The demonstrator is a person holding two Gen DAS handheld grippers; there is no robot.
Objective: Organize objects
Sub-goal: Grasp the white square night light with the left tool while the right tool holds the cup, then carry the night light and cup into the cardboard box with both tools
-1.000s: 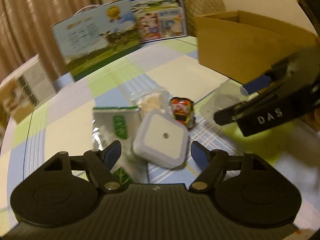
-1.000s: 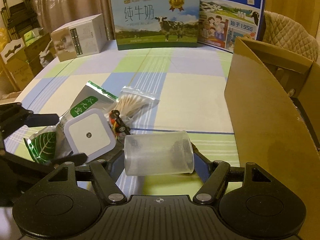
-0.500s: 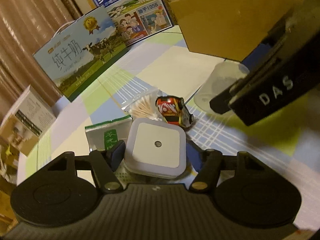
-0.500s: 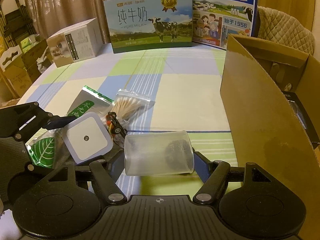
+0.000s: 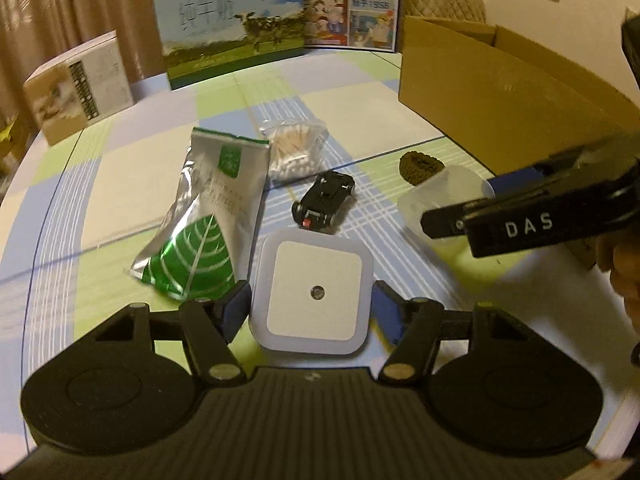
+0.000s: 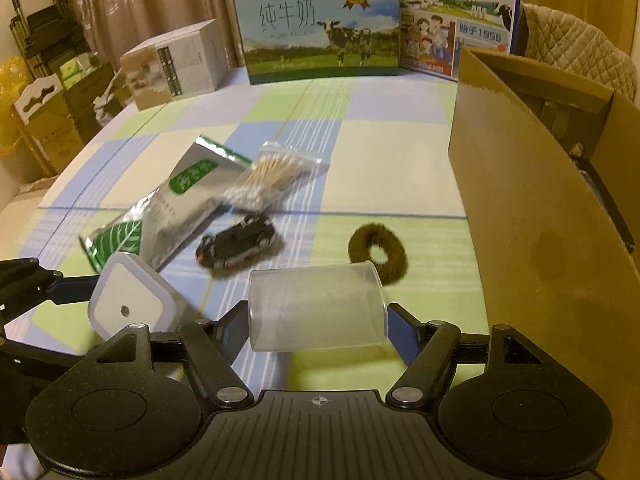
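Observation:
My left gripper (image 5: 310, 306) is shut on a white square night light (image 5: 312, 290) and holds it above the table; it also shows in the right wrist view (image 6: 128, 304). My right gripper (image 6: 316, 320) is shut on a clear plastic cup (image 6: 316, 306) lying sideways, lifted off the table; the cup also shows in the left wrist view (image 5: 444, 200). On the checked tablecloth lie a silver-green pouch (image 5: 208, 220), a bag of cotton swabs (image 5: 294, 152), a black toy car (image 5: 324, 202) upside down, and a brown hair tie (image 6: 378, 252).
An open cardboard box (image 6: 532, 184) stands at the right. Two milk cartons (image 6: 320, 28) and a small white box (image 6: 176, 64) stand along the table's far edge. A chair (image 6: 576, 52) is behind the box.
Both grippers rose with their loads. The night light came off the pile, the toy car rolled onto its roof, and the cup lifted clear of the hair tie.

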